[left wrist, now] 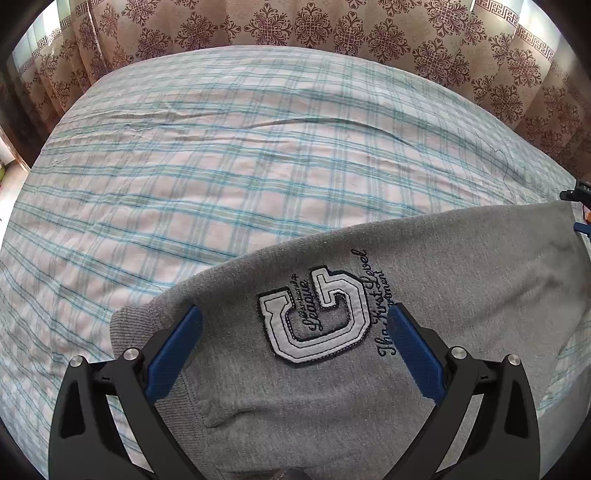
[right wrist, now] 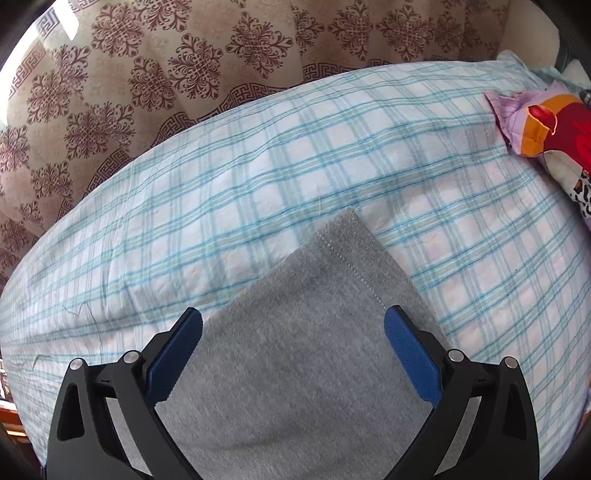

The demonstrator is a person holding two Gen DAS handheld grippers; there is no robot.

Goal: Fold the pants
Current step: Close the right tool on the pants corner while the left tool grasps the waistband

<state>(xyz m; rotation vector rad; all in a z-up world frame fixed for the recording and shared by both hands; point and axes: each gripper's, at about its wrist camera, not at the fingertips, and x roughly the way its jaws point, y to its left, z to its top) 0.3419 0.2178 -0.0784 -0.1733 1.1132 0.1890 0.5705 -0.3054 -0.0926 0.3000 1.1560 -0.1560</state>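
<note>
While grey pants (left wrist: pixel 369 387) lie on the plaid bed (left wrist: pixel 221 166), left gripper (left wrist: pixel 295 321) fingers spread, right gripper (right wrist: pixel 293 325) fingers spread

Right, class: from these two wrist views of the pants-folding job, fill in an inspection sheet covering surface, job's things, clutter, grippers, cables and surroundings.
Surface: bed sheet, blue-green plaid, lightly creased.
Job's things: grey pants lying flat, letter patch facing up; stitched hem in the right wrist view.
Clutter: colourful cloth at the bed's far right edge.
Grippers: left gripper open over the patch; right gripper open over the hem end; neither grips fabric.
Cables: nothing seen.
Surroundings: patterned curtain behind the bed.
</note>
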